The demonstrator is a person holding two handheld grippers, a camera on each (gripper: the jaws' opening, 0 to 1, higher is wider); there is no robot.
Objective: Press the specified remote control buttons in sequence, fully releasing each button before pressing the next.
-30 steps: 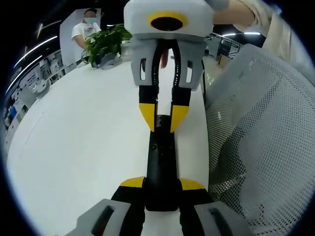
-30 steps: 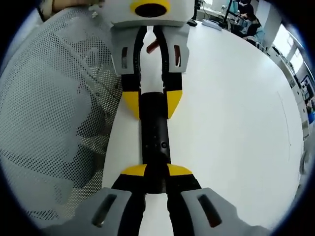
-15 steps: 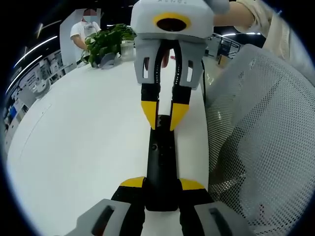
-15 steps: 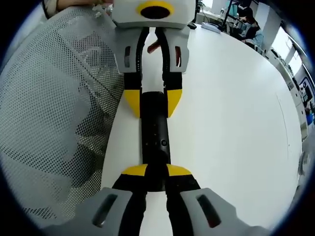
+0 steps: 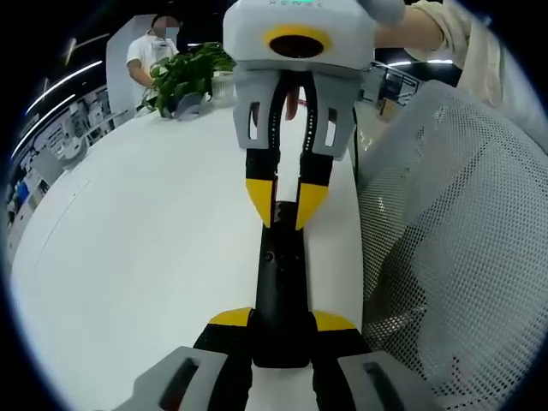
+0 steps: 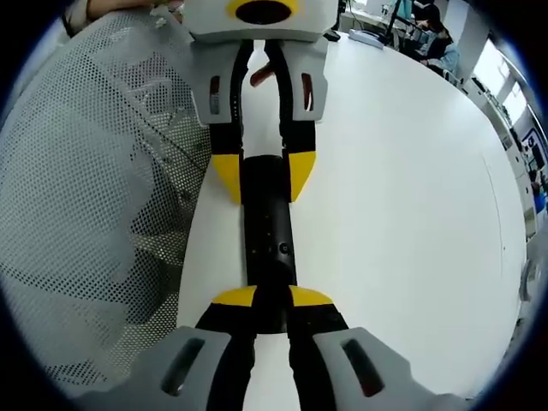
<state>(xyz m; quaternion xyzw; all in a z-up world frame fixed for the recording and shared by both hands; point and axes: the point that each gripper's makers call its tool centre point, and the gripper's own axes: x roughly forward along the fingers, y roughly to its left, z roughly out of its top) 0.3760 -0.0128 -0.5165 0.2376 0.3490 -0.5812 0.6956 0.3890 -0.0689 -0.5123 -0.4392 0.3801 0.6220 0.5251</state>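
Left gripper view: my left gripper (image 5: 281,318) clamps near end of black remote control (image 5: 278,282), yellow-tipped jaws tight on both edges. Remote lies flat on white table (image 5: 145,257), running straight away from me. At remote's far end my right gripper (image 5: 287,208) comes in from opp. side, tips meeting the remote there; can't tell if pressing. White mesh chair back (image 5: 454,248) stands just beside remote, at table edge. Potted plant (image 5: 184,77) & a person (image 5: 150,51) well beyond remote's far end.

Right gripper view: right gripper (image 6: 271,310) closed on remote (image 6: 267,231); left gripper (image 6: 262,180) at other end.
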